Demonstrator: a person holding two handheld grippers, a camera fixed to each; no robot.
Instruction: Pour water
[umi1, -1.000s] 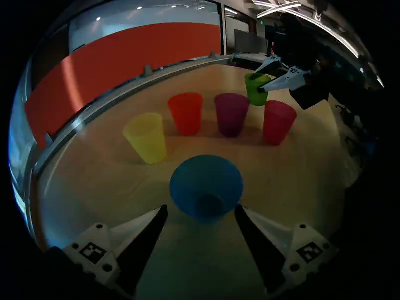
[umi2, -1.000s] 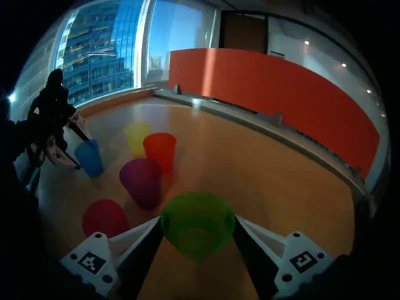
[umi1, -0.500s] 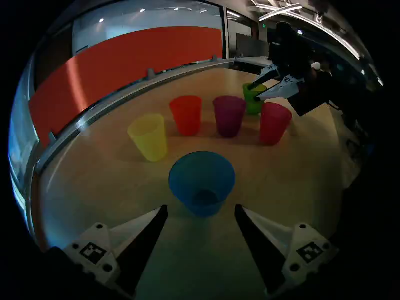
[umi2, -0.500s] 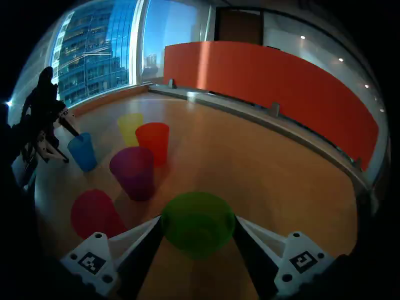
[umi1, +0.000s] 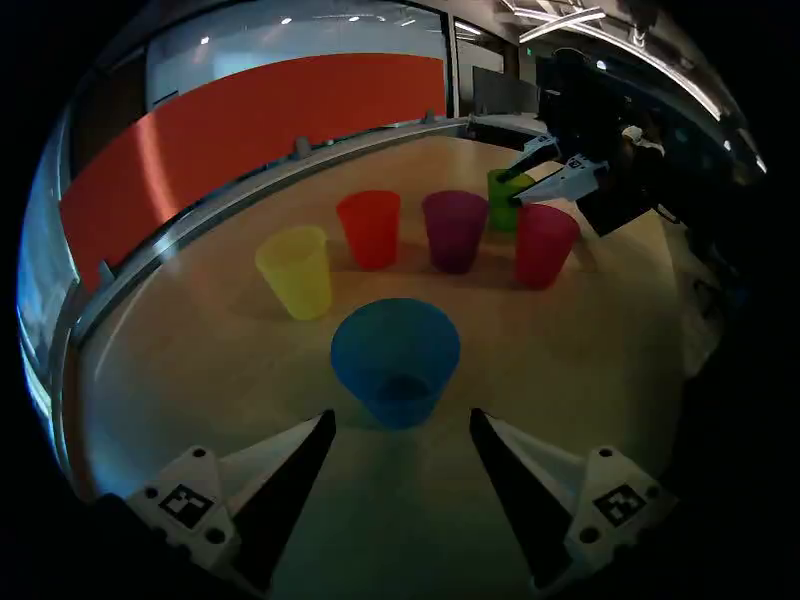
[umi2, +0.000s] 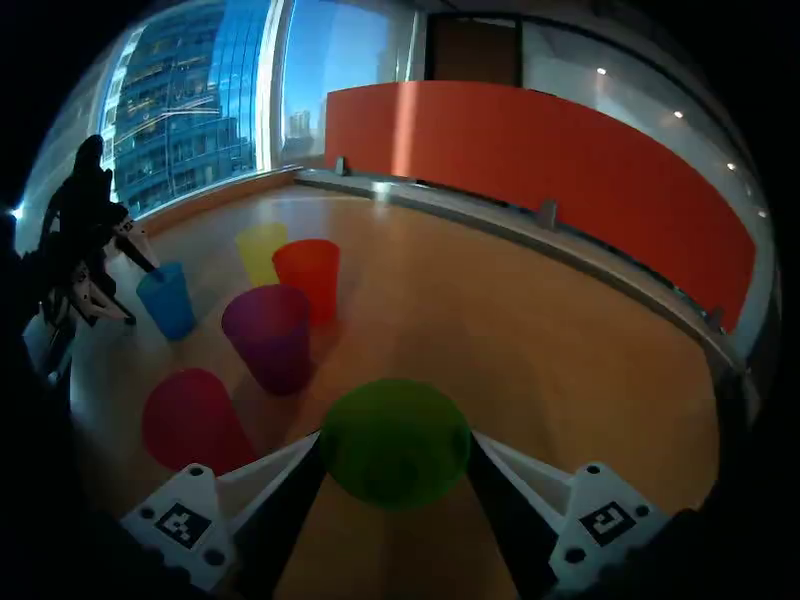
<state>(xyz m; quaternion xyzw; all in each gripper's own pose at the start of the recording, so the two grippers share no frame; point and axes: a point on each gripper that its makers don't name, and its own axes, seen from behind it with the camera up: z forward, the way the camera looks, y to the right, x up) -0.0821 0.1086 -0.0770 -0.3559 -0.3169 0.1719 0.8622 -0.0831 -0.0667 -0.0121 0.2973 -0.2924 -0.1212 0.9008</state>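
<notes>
Tabletop (umi1: 200, 330) of pale wood carries a row: yellow cup (umi1: 295, 270), orange cup (umi1: 369, 228), purple cup (umi1: 454, 230), pink cup (umi1: 545, 245). The blue cup (umi1: 395, 360) stands between the left gripper's (umi1: 400, 412) spread fingers, neither touching it. The right gripper (umi2: 395, 437) clamps the green cup (umi2: 395, 450), both fingers pressing its sides, beside the pink cup.

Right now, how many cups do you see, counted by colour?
yellow cup: 1
orange cup: 1
purple cup: 1
red cup: 1
green cup: 1
blue cup: 1
Total: 6 cups
</notes>
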